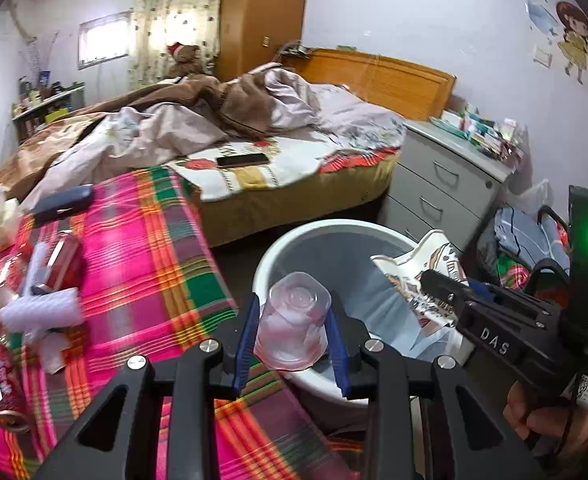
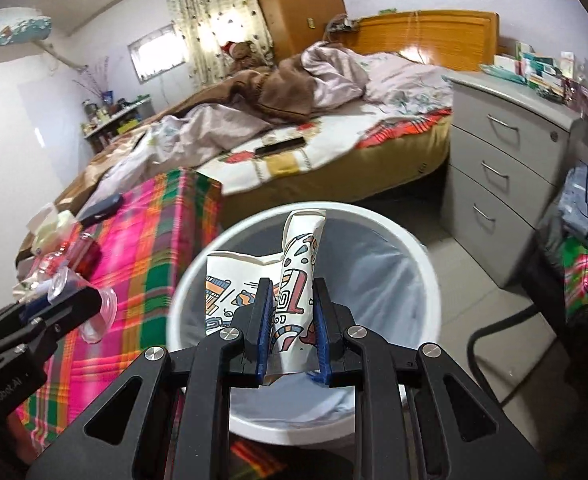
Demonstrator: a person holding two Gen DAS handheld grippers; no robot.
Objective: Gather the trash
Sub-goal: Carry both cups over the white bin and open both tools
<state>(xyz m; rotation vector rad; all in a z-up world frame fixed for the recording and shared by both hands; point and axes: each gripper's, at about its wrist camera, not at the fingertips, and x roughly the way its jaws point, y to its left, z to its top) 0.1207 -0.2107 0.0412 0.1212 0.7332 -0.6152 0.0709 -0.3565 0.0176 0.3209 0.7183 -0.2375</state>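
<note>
Both grippers carry trash over the white bin (image 2: pixel 421 256), lined with a pale bag that shows no contents; nothing has been dropped yet. The left gripper (image 1: pixel 294 320) is clamped on a clear plastic cup (image 1: pixel 294 320), held bottom-forward above the bin's near rim beside the table edge. The right gripper (image 2: pixel 292 312) is pinched tight on a flattened printed paper cup (image 2: pixel 297 268), directly above the bin opening. Both point steeply downward. Still on the plaid-covered table (image 1: pixel 142 248), toward its left edge: red cans (image 1: pixel 4 384), white scraps (image 1: pixel 42 308). Judgement: mid-task, release pending.
</note>
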